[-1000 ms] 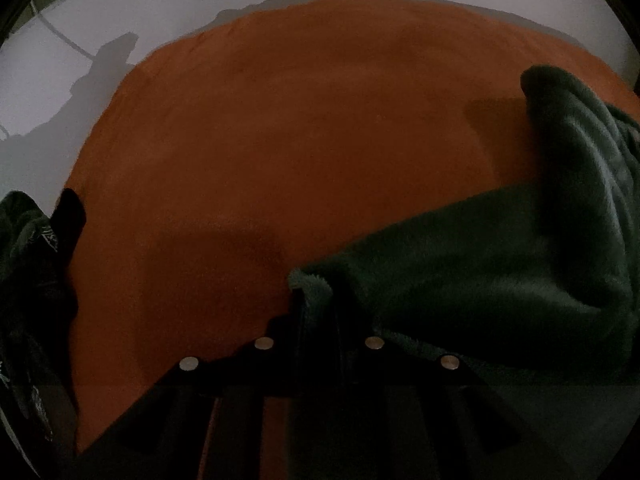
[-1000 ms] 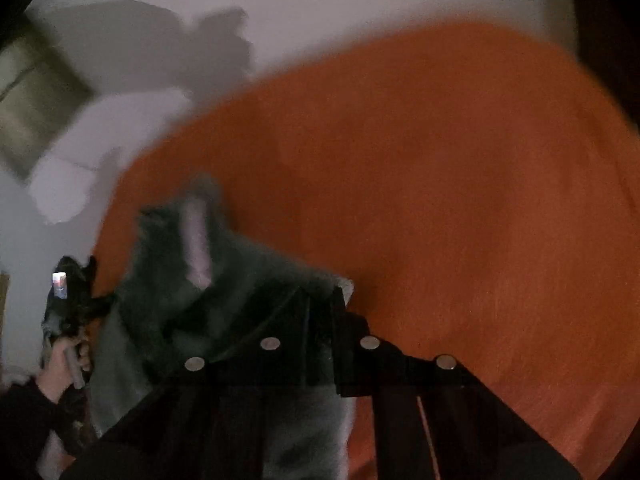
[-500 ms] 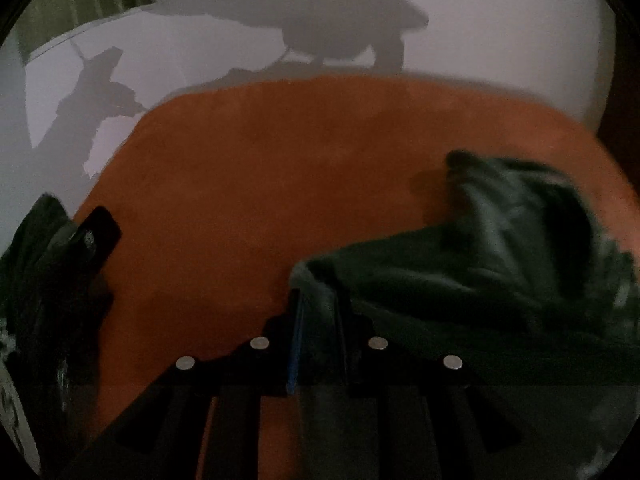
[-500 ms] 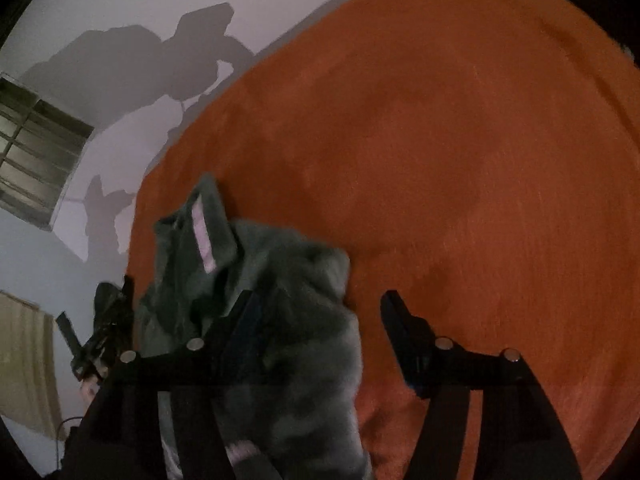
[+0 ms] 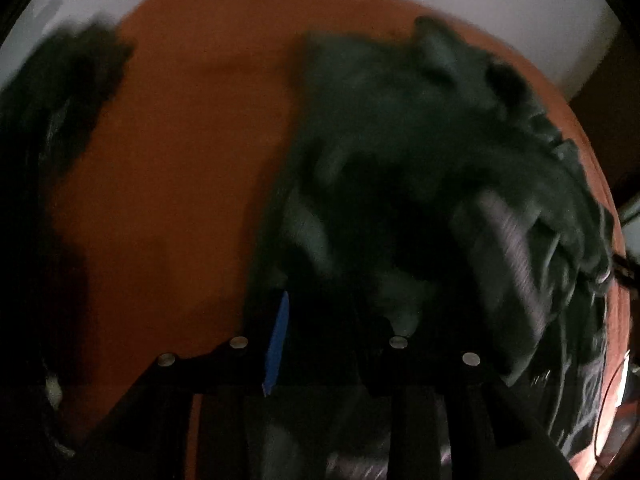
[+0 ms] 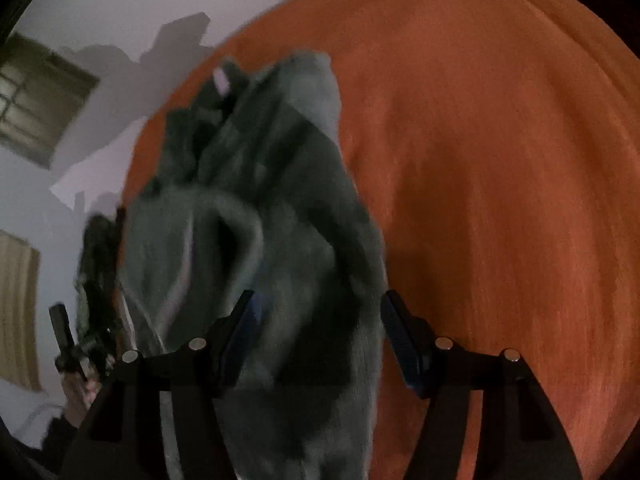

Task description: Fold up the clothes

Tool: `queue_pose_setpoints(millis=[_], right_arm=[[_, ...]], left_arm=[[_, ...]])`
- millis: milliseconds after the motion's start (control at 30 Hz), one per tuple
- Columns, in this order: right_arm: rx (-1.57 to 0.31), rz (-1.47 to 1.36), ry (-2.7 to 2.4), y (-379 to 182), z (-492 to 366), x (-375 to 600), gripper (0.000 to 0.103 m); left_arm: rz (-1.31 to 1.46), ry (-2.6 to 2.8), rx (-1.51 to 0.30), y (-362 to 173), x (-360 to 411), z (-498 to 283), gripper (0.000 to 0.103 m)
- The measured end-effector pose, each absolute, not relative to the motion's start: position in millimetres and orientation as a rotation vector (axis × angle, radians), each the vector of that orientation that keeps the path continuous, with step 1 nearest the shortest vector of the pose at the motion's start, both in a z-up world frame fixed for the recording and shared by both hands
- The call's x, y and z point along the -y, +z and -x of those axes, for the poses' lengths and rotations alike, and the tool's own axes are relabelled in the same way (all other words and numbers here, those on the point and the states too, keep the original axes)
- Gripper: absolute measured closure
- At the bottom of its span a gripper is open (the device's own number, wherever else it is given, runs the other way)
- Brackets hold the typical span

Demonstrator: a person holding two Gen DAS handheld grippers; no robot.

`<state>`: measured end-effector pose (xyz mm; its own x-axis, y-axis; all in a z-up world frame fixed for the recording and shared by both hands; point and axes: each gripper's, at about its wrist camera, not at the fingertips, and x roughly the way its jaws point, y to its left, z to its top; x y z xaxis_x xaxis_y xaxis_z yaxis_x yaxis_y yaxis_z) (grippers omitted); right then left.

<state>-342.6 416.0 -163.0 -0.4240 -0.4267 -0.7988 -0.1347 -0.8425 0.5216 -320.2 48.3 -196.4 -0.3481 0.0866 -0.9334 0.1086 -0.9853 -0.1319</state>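
Left claw (image 5: 332, 320) is opening with soft, limp fleece garment (image 5: 420, 152) between its jaws; right claw (image 6: 316, 332) gapes, gripping nothing. Pinch hems.

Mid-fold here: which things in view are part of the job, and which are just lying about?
Part of the job:
- grey-green fleece garment, bunched on the orange cover
- right claw, open over the fleece
- left claw, jaws opening with fleece between them

Just lying about:
- dark heap at the cover's left edge
- window on the wall
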Motion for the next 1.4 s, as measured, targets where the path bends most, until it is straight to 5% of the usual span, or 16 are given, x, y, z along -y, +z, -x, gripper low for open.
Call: queue_pose_setpoints(millis=[167,367,433,600,1100,1233,1267,1300,1400], right_arm=[[0.726,-1.633,-2.452,-162.6,281.7,-422.9,0.04],[0.947,-1.651,-2.388,-174.1,205.8,-428.0,0.04],[0.991,-1.663,-2.348,-177.1,186.4,-422.7,0.04],[0.998,-1.666,-2.305,-167.8,158.0,-414.0,0.04],[1.126,-1.711,-2.225,-179.4,73.5,-401.3,0.041],[1.202,-1.68,-2.168,-183.6,68.5,-399.3,0.071],[1.212,-1.674,-2.16,-185.9,68.8,-396.9,0.086],[1.206,-1.67,-2.161,-187.8,71.1,-391.0,0.091],[1.2,-1.632,-2.175,-185.1,72.3,-381.9,0.092]], left_arm=[[-1.767,-2.564,-0.14,-188.2,-53.5,276.6,0.07],[-1.743,-2.588,-0.077,-173.3,-55.6,234.5,0.064],[-1.729,-2.565,-0.068,-176.7,-48.2,222.9,0.053],[-1.811,-2.484,-0.063,-196.8,-25.3,193.5,0.053],[-1.818,-2.567,-0.586,-221.6,-5.9,147.0,0.053],[-1.833,-2.563,-0.675,-229.4,-11.9,135.4,0.057],[-1.824,-2.577,-0.662,-226.6,-11.8,136.2,0.065],[-1.806,-2.59,-0.642,-223.4,-11.3,136.0,0.091],[-1.72,-2.629,-0.664,-210.6,-2.0,123.7,0.091]])
